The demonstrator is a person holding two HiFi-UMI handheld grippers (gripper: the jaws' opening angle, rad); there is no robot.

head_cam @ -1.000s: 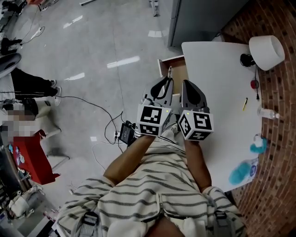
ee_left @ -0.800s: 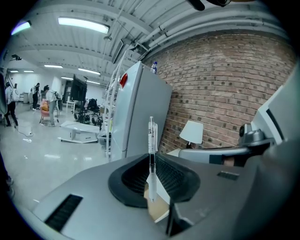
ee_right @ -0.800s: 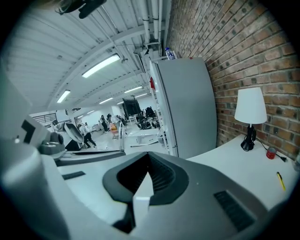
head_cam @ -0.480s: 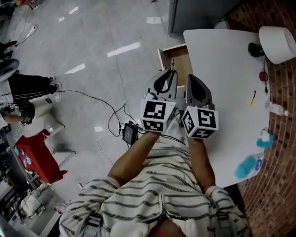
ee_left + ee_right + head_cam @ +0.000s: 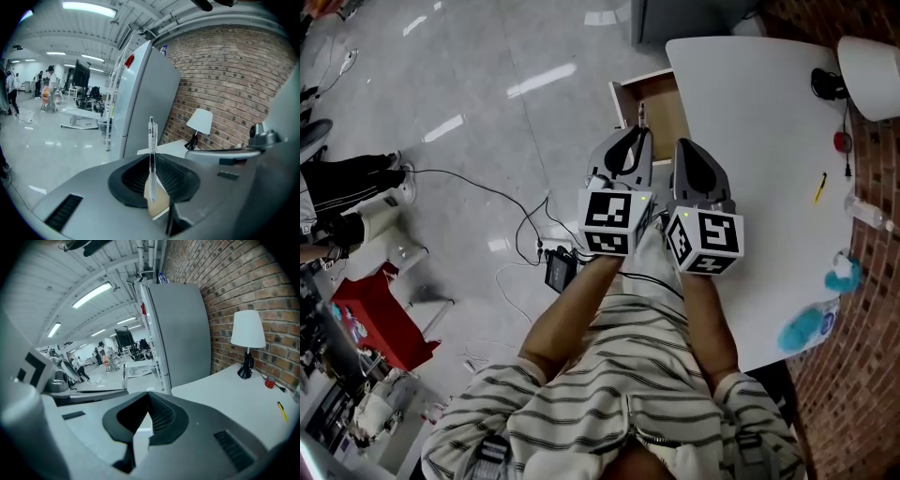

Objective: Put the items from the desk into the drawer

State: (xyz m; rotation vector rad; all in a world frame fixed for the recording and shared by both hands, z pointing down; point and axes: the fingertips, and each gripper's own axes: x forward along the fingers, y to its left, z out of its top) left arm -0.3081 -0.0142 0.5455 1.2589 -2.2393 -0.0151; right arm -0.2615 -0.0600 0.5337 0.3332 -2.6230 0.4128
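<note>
A clear pen with a black middle (image 5: pixel 151 150) stands upright between the jaws of my left gripper (image 5: pixel 151 161), which is shut on it. In the head view the pen (image 5: pixel 642 117) pokes out of the left gripper (image 5: pixel 638 133) over the front of the open wooden drawer (image 5: pixel 664 98). My right gripper (image 5: pixel 683 147) hangs beside it at the white desk's (image 5: pixel 750 141) near edge, shut with nothing in it (image 5: pixel 149 404). On the desk lie a yellow pen (image 5: pixel 820 187), a water bottle (image 5: pixel 868 214) and teal items (image 5: pixel 802 328).
A white lamp (image 5: pixel 872 61) with a black base and a small red object (image 5: pixel 841 142) stand at the desk's far side by the brick wall. A tall grey cabinet (image 5: pixel 180 329) rises behind the drawer. Cables and a power strip (image 5: pixel 555 272) lie on the floor at the left.
Both grippers have come down a little, side by side, at the drawer's front. The pen stays held in the left one.
</note>
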